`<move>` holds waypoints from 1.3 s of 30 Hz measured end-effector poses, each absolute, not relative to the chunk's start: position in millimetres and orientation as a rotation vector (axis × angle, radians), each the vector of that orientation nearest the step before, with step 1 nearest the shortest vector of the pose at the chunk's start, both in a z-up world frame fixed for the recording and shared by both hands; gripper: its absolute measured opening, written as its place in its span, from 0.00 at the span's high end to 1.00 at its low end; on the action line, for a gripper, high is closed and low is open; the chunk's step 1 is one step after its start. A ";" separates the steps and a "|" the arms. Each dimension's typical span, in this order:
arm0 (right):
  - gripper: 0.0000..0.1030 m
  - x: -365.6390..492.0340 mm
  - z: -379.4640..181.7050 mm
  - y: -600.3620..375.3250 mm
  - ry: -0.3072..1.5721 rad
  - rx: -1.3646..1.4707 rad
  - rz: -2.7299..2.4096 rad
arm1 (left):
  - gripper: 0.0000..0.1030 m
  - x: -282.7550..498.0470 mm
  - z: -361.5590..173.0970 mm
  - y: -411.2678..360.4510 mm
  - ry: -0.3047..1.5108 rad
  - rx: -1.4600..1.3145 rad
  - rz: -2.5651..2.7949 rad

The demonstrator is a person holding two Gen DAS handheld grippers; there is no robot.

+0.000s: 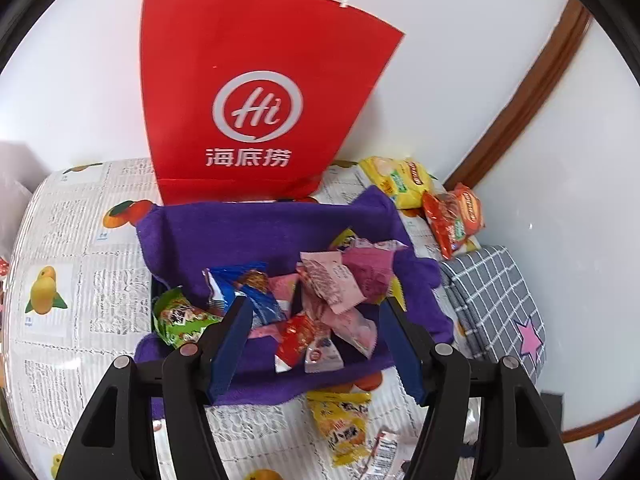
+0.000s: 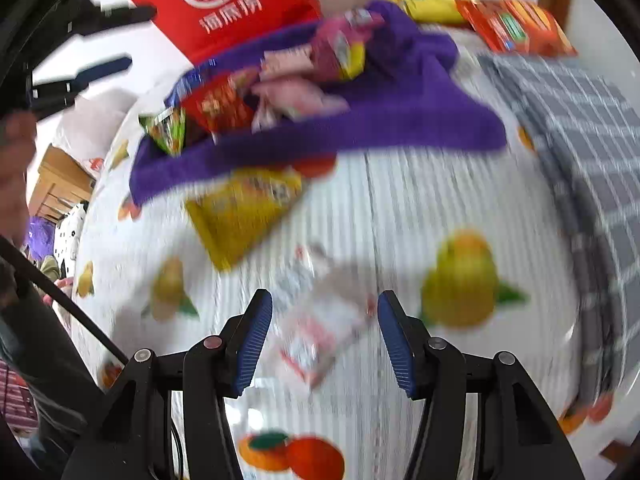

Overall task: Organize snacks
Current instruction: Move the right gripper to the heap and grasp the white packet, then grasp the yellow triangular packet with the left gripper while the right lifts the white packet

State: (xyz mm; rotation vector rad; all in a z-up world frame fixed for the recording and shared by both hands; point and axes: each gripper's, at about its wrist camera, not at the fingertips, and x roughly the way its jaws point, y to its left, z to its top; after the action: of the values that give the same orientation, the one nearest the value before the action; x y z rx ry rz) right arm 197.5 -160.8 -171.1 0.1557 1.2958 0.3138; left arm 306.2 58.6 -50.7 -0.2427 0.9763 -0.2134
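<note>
On the worktop (image 1: 60, 344), left part: fruit-printed covering lies bare here; no loose packet shows on this side in the left wrist view.
Back edge, middle: a red paper bag (image 1: 256, 92) stands upright against the wall, touching the rear of the purple cloth (image 1: 224, 232).
Purple cloth, middle: it seems to line a container, though the walls are hidden; most snacks sit gathered in it.
Gathered pile, left to right: green packet (image 1: 180, 320) at the cloth's left edge, blue packet (image 1: 248, 292), red packet (image 1: 300, 340), then pink packets (image 1: 344, 284) heaped at the right.
Left claw (image 1: 316, 344): released, jaws parted above the pile with nothing pressed between the pads; it hangs over the red packet.
Front edge, middle: a yellow packet (image 1: 340, 428) lies on the covering just outside the cloth, not yet gathered.
Beside it: a white packet (image 2: 316, 328) with red print lies nearer the front edge, also ungathered.
Right claw (image 2: 324, 332): released, jaws spread either side of the white packet; the blur hides whether the pads touch it, and they do not look pressed on it.
Back right corner: a yellow bag (image 1: 400, 180) and an orange-red bag (image 1: 452, 216) lie outside the cloth, near the wall.
Right edge: a grey checked cloth (image 1: 492, 300) lies folded, apart from the snacks.
Progress, as a judgement: well along; the bulk is collected, and at least four packets appear left.
</note>
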 end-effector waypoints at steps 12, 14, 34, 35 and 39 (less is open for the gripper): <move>0.28 180.7 -187.9 -144.8 1.335 0.363 0.249 | 0.38 287.8 -30.8 51.9 0.944 -0.224 -0.273; 0.26 184.7 -188.5 -139.0 1.323 0.340 0.205 | 0.38 286.4 -28.2 52.2 0.941 -0.224 -0.280; 0.52 177.7 -191.8 -125.6 1.097 -0.030 0.106 | 0.38 283.3 -19.8 68.9 0.912 -0.233 -0.243; 0.52 179.8 -194.0 -129.9 1.092 -0.034 0.102 | 0.38 283.4 -21.1 66.3 0.913 -0.219 -0.234; 0.51 183.6 -197.4 -174.8 1.057 -0.008 0.027 | 0.38 284.8 -28.3 51.7 0.922 -0.170 -0.213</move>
State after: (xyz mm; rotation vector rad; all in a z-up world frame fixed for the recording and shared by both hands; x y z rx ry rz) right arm 183.6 -174.8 -197.4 -0.0083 1.0575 0.0275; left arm 284.8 51.7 -28.3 -0.1700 0.9218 -0.2134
